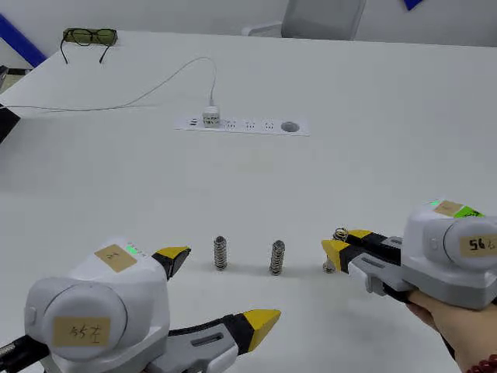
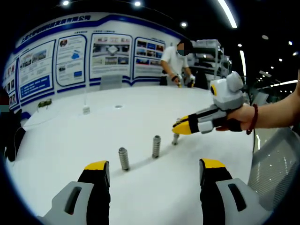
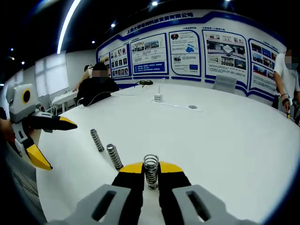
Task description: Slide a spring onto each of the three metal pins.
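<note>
Two springs stand upright on pins in a row on the white table (image 1: 373, 116): the left spring (image 1: 220, 252) (image 2: 123, 158) (image 3: 97, 139) and the middle spring (image 1: 277, 257) (image 2: 156, 146) (image 3: 114, 156). My right gripper (image 1: 335, 247) (image 3: 150, 169) is shut on a third spring (image 3: 150, 162) (image 1: 340, 233), held upright at the third pin (image 1: 329, 266) at the right end of the row. How far the spring sits down over that pin is hidden by the jaws. My left gripper (image 1: 217, 287) (image 2: 154, 165) hangs open in front of the row, holding nothing.
A white power strip (image 1: 241, 124) with a plugged-in charger and cable lies further back. Green glasses (image 1: 89, 36) rest at the far left corner. A chair (image 1: 322, 17) stands behind the table. People sit and stand at the room's far side.
</note>
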